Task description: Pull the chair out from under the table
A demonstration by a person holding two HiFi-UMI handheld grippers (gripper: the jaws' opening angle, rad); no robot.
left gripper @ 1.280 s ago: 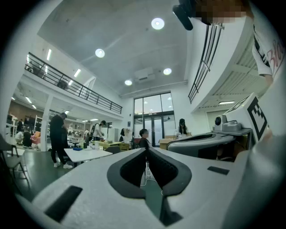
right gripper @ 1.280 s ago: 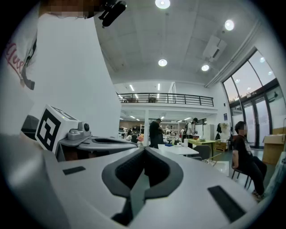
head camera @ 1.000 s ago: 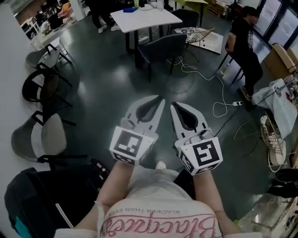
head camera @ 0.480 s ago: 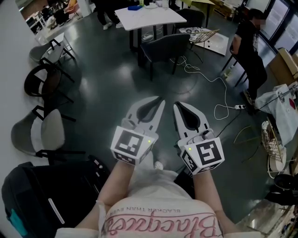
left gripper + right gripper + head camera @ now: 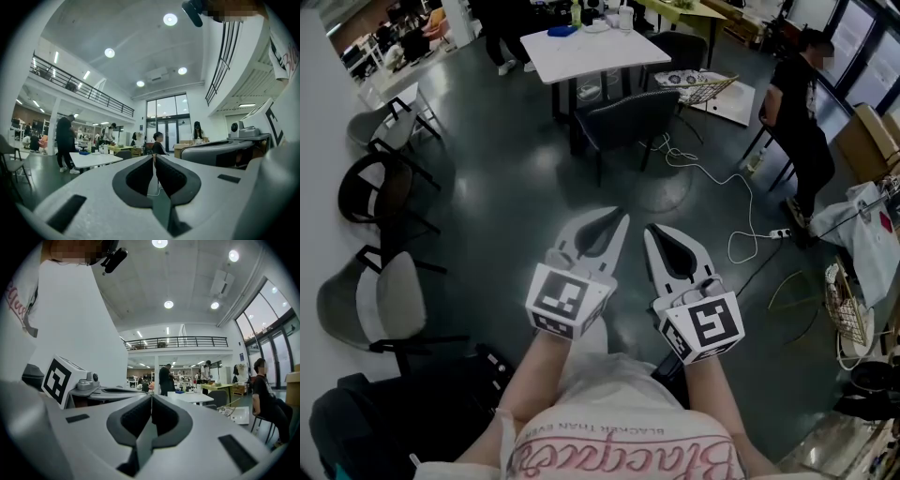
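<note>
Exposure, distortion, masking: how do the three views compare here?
Head view: dim, the dark floor underexposed, only the white table bright; edges bend. Left gripper view: well lit, heavy fisheye with black corners, ceiling lights blown out, a mosaic patch at top. Right gripper view: same fisheye and black corners, windows bright at right, mosaic patches too.

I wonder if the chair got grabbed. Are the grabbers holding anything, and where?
Nothing. The left gripper and right gripper are shut and empty, far from the chair.
</note>
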